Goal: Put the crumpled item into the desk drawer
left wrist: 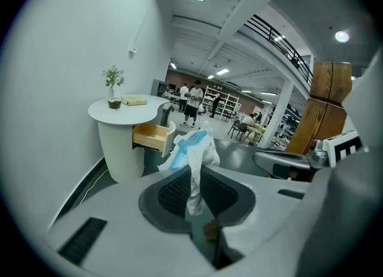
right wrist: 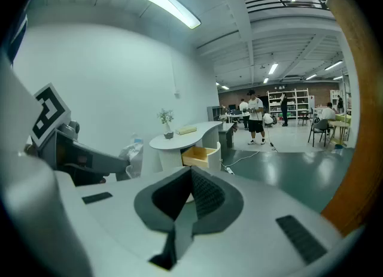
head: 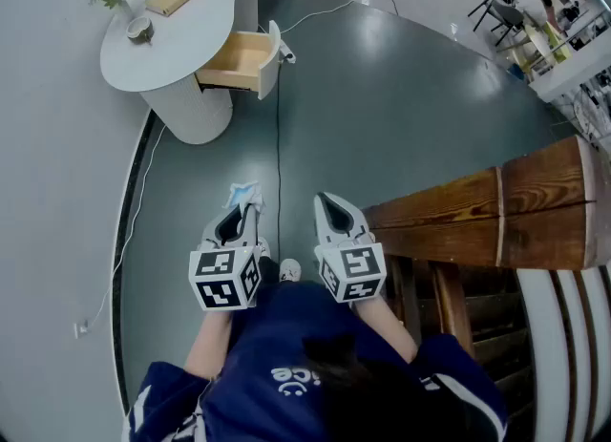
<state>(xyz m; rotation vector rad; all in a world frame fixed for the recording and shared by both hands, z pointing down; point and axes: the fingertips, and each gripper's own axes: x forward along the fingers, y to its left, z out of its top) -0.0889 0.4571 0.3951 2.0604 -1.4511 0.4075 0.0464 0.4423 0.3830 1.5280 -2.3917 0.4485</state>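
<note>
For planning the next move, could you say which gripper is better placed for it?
Left: the left gripper grips the crumpled item, and the open drawer lies ahead on its side; the right gripper is empty.

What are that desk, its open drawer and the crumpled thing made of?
Desk: smooth matt white top on a ribbed white base; painted board or plastic, unclear. Drawer: pale bare wood inside, by its warm tan colour; white front. Crumpled item: thin white and blue sheet, creased and limp; probably plastic wrap or tissue.

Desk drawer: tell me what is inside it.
The open drawer shows only bare wood inside. Its back end is covered by the desk top, so that part can't be checked.
</note>
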